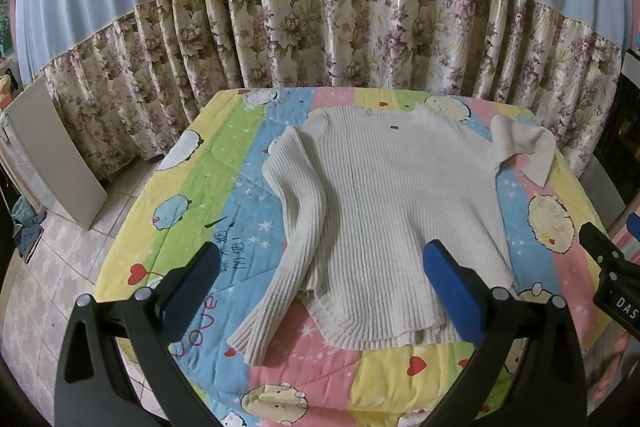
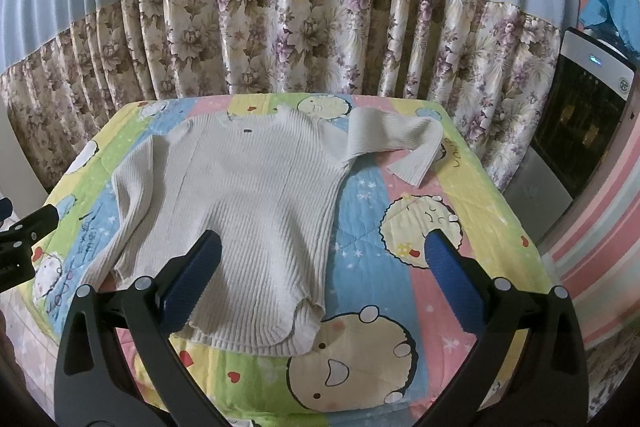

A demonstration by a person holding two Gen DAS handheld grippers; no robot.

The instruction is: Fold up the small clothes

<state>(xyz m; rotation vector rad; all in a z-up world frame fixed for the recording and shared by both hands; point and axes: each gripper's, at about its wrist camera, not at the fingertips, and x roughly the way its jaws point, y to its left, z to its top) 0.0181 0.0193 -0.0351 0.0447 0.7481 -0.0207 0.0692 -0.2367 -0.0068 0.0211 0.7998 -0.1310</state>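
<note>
Lying flat on the quilt-covered counter (image 1: 132, 227): one cream ribbed sweater (image 1: 392, 195), neck at the far edge, hem at the near edge.

Item 1, left claw (image 1: 322, 283). Hovering over the near part of the counter with its blue pads spread wide and released, grasping nothing. The left pad is showing over the quilt just left of the sweater's left sleeve (image 1: 288, 227); the right pad is showing over the near right part of the hem.

Item 2, right claw (image 2: 324, 271). Hanging over the near right of the counter, jaws likewise spread wide and empty. Its left pad is sitting over the sweater body, its right pad over the bare quilt. In the left wrist view its black body is showing at the right edge, bearing white letters reading "DAS"; the rest is cut off.

Item 3, sweater detail. The left sleeve is running down along the body toward the near edge. The right sleeve (image 2: 400, 143) is stretching out to the far right and bending back at the cuff. A small dark tag is sitting below the neckline; its text is too small to read.

Item 4, quilt. Showing pastel stripes, cartoon faces, red hearts, the letters "ove" near the left pad, and handwritten dark marks I cannot make out.

Item 5, backdrop. A blue and floral curtain (image 1: 320, 7) is hanging behind the counter.
</note>
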